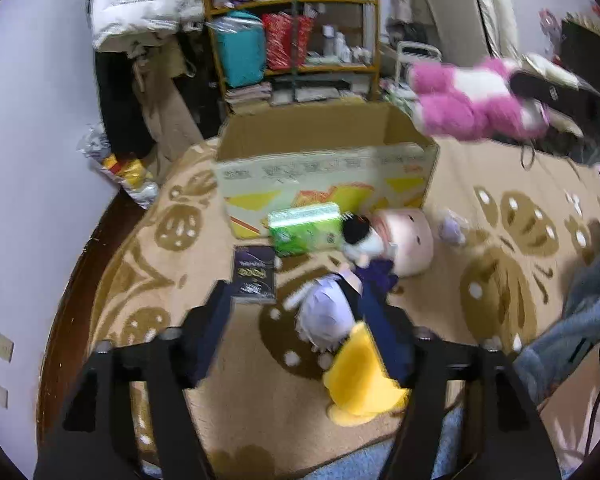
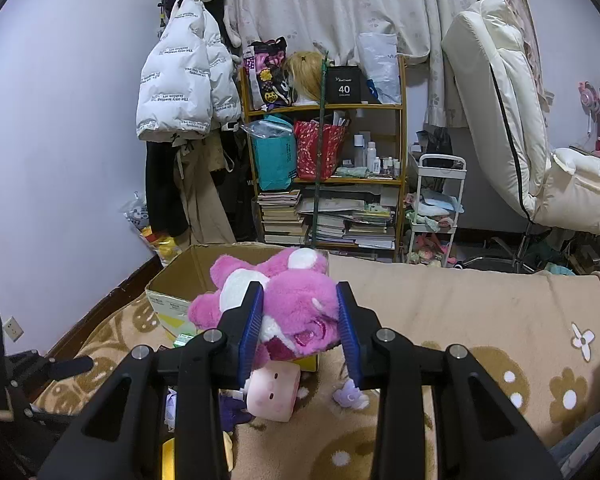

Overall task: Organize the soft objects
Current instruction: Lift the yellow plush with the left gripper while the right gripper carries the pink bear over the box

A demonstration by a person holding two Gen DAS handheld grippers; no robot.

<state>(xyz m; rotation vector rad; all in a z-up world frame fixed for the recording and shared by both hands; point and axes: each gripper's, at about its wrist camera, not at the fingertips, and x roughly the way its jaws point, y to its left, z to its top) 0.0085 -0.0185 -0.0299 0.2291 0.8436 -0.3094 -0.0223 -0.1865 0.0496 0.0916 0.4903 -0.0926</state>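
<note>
Tan flower-print blanket [image 2: 480, 320] covers the surface; lilac wall [image 1: 40, 140] left, cluttered shelf [image 2: 324, 144] centre, white chair [image 2: 508, 120] right. Left gripper [image 1: 304, 324] jaws apart, gripping nothing, above a lavender-and-yellow doll [image 1: 340, 344], blurred. Right gripper [image 2: 300, 316] clamps pink plush [image 2: 284, 292] by the open cardboard box [image 1: 324, 160]. Person's leg [image 1: 572, 336] cut off right.

**Soft toys and boxes counted on the patterned blanket**

One pink-and-white plush toy [image 2: 284, 300] is in the air. On the blanket lie one pale pink plush head [image 1: 410, 240], one small lilac plush [image 1: 452, 230], one doll in a yellow skirt [image 1: 340, 336] and one black-and-white plush [image 1: 362, 238]. One cardboard box [image 1: 324, 176], one green pack [image 1: 304, 228] and one dark book [image 1: 254, 276] complete the count. Two grippers [image 1: 300, 332] [image 2: 300, 320] are present.
</note>
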